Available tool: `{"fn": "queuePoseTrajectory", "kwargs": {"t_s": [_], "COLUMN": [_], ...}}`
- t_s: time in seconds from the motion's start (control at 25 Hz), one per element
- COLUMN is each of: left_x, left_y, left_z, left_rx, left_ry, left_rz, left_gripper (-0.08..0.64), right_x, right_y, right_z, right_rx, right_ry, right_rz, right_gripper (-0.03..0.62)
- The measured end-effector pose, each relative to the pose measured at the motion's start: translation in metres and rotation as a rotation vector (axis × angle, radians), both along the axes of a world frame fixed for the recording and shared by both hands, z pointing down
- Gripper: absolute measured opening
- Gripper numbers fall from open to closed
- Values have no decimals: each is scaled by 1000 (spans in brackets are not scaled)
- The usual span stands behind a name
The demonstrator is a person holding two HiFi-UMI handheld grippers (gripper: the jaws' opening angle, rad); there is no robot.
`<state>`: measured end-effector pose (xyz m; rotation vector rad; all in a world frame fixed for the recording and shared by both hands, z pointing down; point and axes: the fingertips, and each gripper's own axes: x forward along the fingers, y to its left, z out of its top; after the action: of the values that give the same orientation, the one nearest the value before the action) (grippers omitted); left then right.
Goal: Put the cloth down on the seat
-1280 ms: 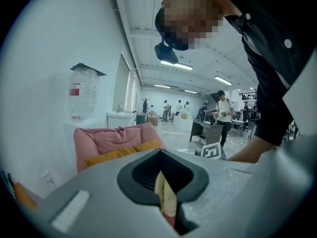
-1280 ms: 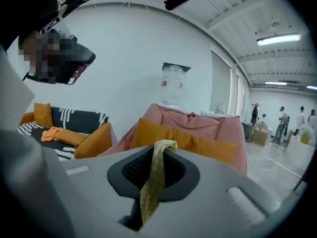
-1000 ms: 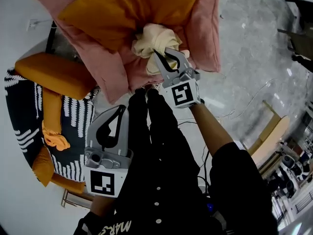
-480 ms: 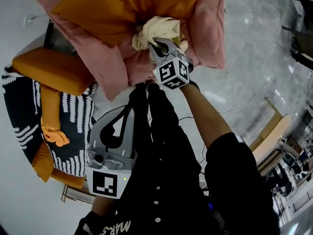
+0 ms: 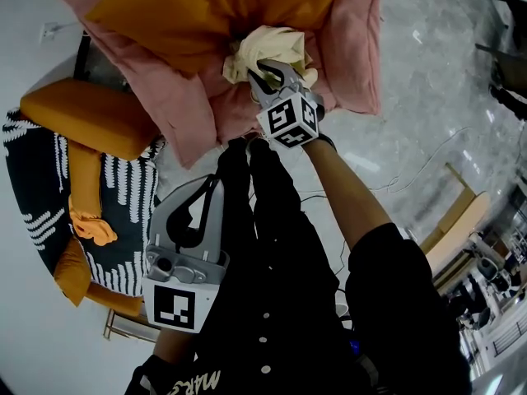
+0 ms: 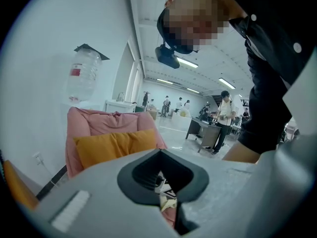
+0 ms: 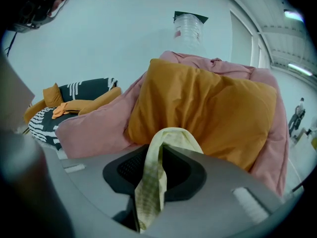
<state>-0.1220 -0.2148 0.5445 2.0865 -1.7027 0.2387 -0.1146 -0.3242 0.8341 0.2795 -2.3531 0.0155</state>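
Right hand-held gripper (image 7: 159,155) is clenched on the cloth (image 7: 150,182). A pale yellow checked fold is pinched between the jaws and loops up over their tips. In the head view the rest of the cloth bunches just beyond the jaws, over the pink seat (image 5: 185,109) and against the lower edge of the orange cushion (image 5: 206,6) lying in it. Can't tell if the bunch rests on the seat or hangs from the grip. The marker cube (image 5: 288,122) faces up toward the camera, and the forearm (image 5: 342,196) reaches forward from the person's black clothing (image 5: 272,295). Left hand-held gripper (image 5: 194,208) is held low and close to the body, well apart from the seat. Its jaws are closed together with nothing between them, and it points up toward the seat. Its own view shows the pink seat and orange cushion ahead, a water bottle (image 6: 81,76) against the white wall, and people standing by desks far back in the room. To the left of the seat is a black-and-white striped chair (image 5: 33,188) with a long orange cushion (image 5: 86,122) on its near edge and a small crumpled orange cloth (image 5: 92,230) on it. Grey marbled floor (image 5: 428,97) lies to the right, with a thin cable (image 5: 412,167) across it.
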Motion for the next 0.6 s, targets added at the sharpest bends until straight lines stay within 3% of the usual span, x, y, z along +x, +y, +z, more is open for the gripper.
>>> {"fn": "queuePoseTrajectory", "kwargs": {"t_s": [0.2, 0.6], "left_x": [-2, 2], "left_y": [-3, -11], "left_z": [-5, -21], "left_rx": [11, 42], "left_ry": [3, -25], "left_rz": [8, 41], "left_gripper": [0, 0], "right_x": [8, 23], "right_y": [6, 13], "right_z": [-7, -47], "right_rx": [15, 52], "right_ry": [2, -24], "right_rz": [-25, -63], "right_gripper": [189, 186]}}
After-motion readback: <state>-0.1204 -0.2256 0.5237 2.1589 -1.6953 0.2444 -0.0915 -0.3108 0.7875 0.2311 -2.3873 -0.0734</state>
